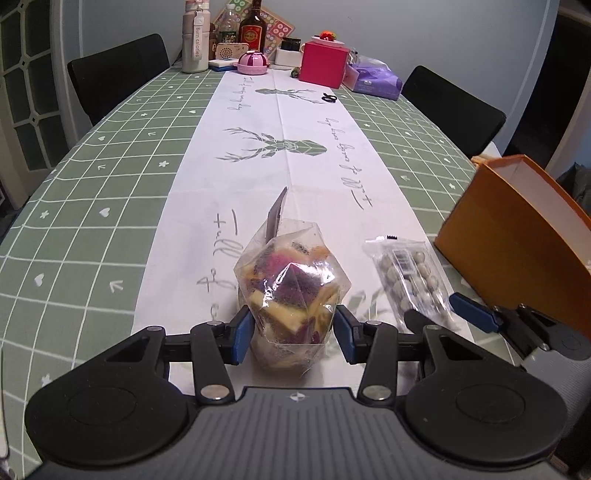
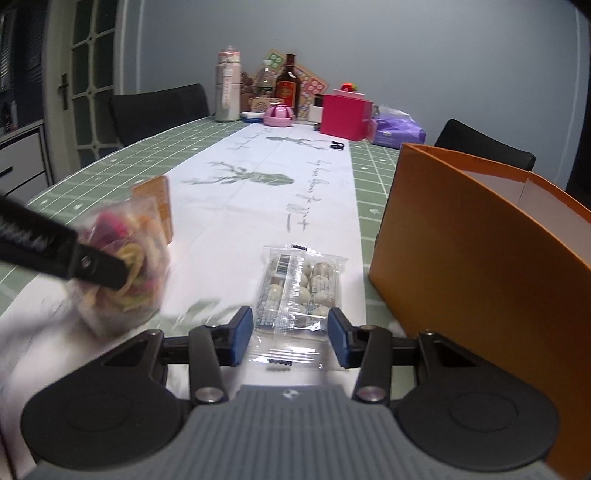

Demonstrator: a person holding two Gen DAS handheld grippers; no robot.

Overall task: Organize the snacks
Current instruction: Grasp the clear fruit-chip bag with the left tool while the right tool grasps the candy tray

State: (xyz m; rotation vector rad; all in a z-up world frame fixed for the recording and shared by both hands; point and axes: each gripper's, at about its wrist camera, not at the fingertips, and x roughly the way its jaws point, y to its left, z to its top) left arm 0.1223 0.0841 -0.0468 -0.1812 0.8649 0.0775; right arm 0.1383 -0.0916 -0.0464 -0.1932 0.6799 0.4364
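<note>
A clear bag of coloured snack pieces [image 1: 291, 295] stands on the white runner between the blue pads of my left gripper [image 1: 293, 332], which is closed against its sides. The bag also shows blurred in the right wrist view [image 2: 125, 266], with the left gripper's black arm [image 2: 55, 251] in front. A clear packet of round pale candies [image 2: 295, 291] lies flat between the open fingers of my right gripper [image 2: 291, 332], untouched; it also shows in the left wrist view [image 1: 410, 280]. An open orange box [image 2: 472, 258] stands right of the packet.
The table has a green checked cloth [image 1: 92, 221] with a white deer-print runner. At the far end stand bottles [image 1: 253, 26], a pink box [image 1: 323, 62], a purple pack [image 1: 373, 79] and a pink pot [image 1: 253, 62]. Black chairs [image 1: 114, 70] flank the table.
</note>
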